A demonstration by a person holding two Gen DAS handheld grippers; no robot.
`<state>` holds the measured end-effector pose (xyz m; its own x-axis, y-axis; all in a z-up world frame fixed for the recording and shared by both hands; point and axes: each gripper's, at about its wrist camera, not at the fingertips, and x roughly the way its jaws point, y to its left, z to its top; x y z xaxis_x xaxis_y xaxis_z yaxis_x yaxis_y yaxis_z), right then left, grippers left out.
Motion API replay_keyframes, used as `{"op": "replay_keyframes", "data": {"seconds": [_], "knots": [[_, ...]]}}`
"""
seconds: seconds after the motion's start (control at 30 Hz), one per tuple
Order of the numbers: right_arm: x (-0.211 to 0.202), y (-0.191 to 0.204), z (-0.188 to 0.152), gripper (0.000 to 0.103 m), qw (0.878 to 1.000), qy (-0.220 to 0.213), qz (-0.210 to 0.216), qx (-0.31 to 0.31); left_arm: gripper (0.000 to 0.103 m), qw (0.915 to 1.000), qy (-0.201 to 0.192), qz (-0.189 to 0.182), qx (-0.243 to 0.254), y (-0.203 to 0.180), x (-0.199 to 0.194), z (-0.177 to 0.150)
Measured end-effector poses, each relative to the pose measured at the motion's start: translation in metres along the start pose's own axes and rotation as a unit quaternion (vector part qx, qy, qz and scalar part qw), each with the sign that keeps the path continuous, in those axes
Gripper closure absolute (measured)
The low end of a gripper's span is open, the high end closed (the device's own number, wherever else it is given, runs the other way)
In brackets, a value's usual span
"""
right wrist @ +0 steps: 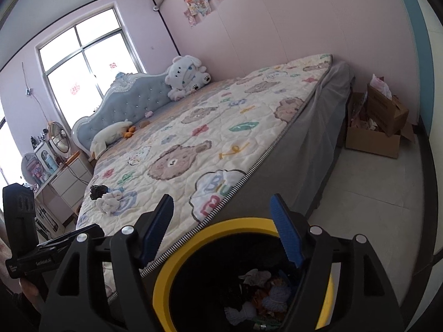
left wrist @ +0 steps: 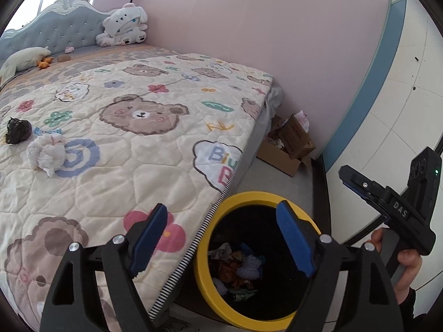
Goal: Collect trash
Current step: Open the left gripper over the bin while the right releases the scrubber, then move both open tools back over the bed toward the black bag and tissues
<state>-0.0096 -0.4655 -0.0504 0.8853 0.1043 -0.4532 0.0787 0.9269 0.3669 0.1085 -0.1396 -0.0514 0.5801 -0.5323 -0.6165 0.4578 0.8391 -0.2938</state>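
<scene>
A black bin with a yellow rim [left wrist: 203,285] [right wrist: 163,285] stands on the floor against the bed's foot edge and holds several crumpled scraps [left wrist: 238,268] [right wrist: 265,293]. My left gripper [left wrist: 221,238] is open and empty, over the bin's near-left side and the bed edge. My right gripper [right wrist: 221,229] is open and empty above the bin. A crumpled white tissue [left wrist: 47,152] [right wrist: 110,200] and a dark crumpled wrapper [left wrist: 17,131] [right wrist: 97,191] lie on the quilt, far to the left of both grippers.
The bed [left wrist: 138,138] has a bear-print quilt and plush toys [left wrist: 126,25] at the headboard. Open cardboard boxes [left wrist: 290,144] [right wrist: 379,121] sit on the floor by the pink wall. A nightstand with a fan [right wrist: 59,138] stands at the bed's far side.
</scene>
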Motion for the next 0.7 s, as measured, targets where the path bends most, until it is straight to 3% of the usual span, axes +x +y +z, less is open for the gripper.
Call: {"op": "replay_keyframes", "data": {"seconds": [0.2,0.7], "knots": [[0.014,0.029,0.006,0.034,0.999,-0.003,0.025,-0.029,0.023,0.9991,-0.024,0.031,-0.018,0.03,-0.015,0.013],[0.09,0.123,0.012,0.034,0.991,0.043,0.077,-0.1,0.022,0.9891,-0.064,0.107,-0.078,0.122,-0.055,0.033]]}}
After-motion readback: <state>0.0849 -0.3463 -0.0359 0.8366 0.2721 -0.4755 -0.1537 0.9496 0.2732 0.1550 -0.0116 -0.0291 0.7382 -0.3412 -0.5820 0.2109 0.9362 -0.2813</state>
